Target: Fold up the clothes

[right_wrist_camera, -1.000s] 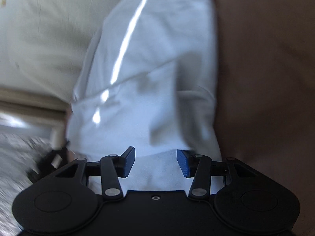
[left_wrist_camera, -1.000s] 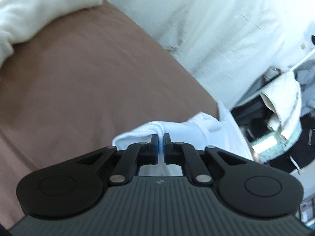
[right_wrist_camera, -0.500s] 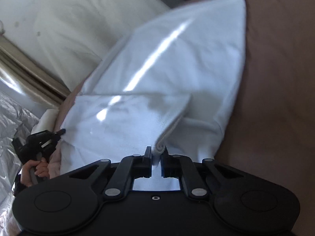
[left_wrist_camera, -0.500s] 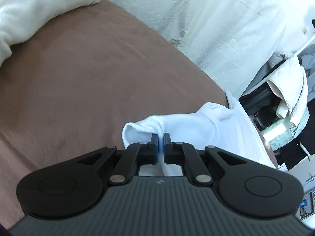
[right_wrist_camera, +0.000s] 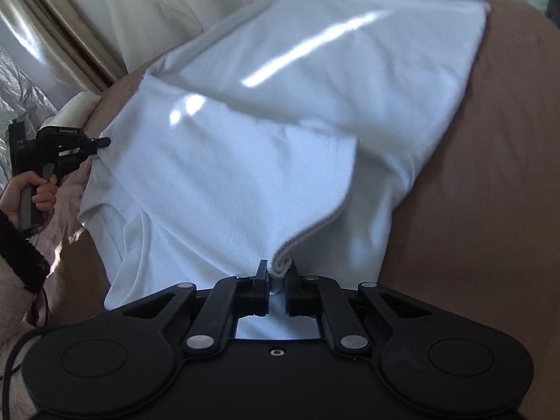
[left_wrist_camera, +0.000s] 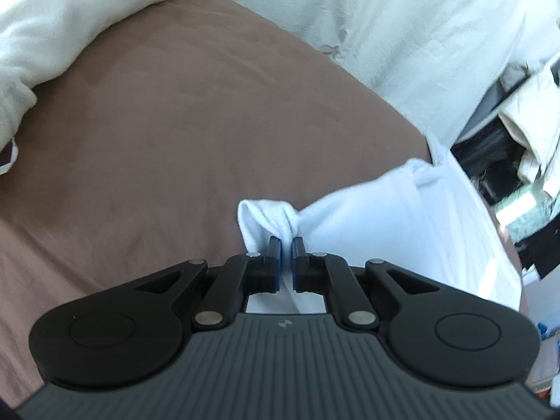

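A white garment [right_wrist_camera: 280, 112] lies spread over a brown bedsheet [right_wrist_camera: 490, 175]. My right gripper [right_wrist_camera: 276, 269] is shut on a hemmed edge of it, lifting a flap off the layer beneath. In the left wrist view the same white garment [left_wrist_camera: 402, 210] trails to the right, and my left gripper [left_wrist_camera: 286, 245] is shut on a bunched corner of it. The left gripper [right_wrist_camera: 101, 141] also shows at the far left of the right wrist view, held by a hand [right_wrist_camera: 21, 196], pinching the garment's opposite edge.
A white duvet or pillow [left_wrist_camera: 70, 24] lies at the top left of the brown sheet [left_wrist_camera: 175, 140]. A white curtain or wall cloth [left_wrist_camera: 402, 24] hangs behind the bed. Piled clothes and dark clutter [left_wrist_camera: 525, 133] fill the floor beyond the right bed edge.
My right gripper went from open above the garment to shut on its hem and has lifted a flap. My left gripper stays shut on its corner, pulling it further across the sheet.
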Motion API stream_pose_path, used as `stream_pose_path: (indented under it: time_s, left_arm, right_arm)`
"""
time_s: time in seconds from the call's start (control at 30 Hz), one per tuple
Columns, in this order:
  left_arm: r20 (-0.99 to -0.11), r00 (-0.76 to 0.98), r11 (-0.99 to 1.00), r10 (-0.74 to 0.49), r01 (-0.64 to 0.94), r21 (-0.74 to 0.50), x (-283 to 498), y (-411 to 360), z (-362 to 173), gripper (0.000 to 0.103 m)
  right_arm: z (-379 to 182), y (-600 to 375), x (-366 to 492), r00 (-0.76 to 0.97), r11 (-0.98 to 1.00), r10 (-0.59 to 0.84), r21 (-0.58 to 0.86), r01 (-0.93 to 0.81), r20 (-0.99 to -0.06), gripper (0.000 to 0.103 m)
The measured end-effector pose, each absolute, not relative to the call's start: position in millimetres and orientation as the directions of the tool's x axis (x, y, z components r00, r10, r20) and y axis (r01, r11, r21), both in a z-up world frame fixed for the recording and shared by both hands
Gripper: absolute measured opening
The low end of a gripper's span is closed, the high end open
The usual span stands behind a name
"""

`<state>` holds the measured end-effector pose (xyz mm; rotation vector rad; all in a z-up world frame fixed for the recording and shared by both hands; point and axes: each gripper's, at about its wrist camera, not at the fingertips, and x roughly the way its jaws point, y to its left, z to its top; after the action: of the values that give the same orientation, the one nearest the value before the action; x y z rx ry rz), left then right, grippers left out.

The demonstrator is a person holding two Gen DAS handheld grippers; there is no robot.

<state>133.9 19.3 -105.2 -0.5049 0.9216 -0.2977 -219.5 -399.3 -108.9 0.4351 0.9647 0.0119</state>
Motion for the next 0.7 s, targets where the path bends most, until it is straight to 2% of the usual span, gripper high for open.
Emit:
stream_pose_path:
  time_s: [0.1,0.27,0.43,0.47,0.57,0.6,0.7]
  left_arm:
    - [-0.674,0.586,0.842,-0.449,0.024,-0.539,134,21,-108,0.006]
    - [-0.691,0.603,0.867,-0.398,0.002,-0.498,131,24,-103,0.008]
    - [-0.713,0.612,0.887,-0.342,-0.039,-0.459,125,36,-93,0.012]
    - [-0.717,0.614,0.891,-0.331,-0.047,-0.451,124,38,-91,0.022]
    - [-0.728,0.617,0.900,-0.299,-0.071,-0.429,120,45,-85,0.042]
    - [-0.726,0.610,0.893,-0.317,-0.067,-0.446,121,45,-87,0.044]
    - [-0.719,0.588,0.867,-0.372,-0.057,-0.496,123,44,-91,0.046]
  right_arm:
    - [-102,-406,-222,0.613,0.902,0.193,0.384,0.196,-0.766,0.009]
    - [-101,-398,-223,0.597,0.928,0.205,0.347,0.133,-0.776,0.019]
    - [-90,-414,-225,0.628,0.922,0.161,0.343,0.179,-0.761,0.041]
    - [-86,-419,-227,0.642,0.921,0.142,0.339,0.194,-0.754,0.043]
    - [-81,-431,-229,0.658,0.904,0.116,0.354,0.241,-0.744,0.050]
    - [-81,-434,-228,0.659,0.900,0.105,0.352,0.255,-0.745,0.051]
    - [-92,-438,-221,0.673,0.884,-0.015,0.304,0.354,-0.740,0.068]
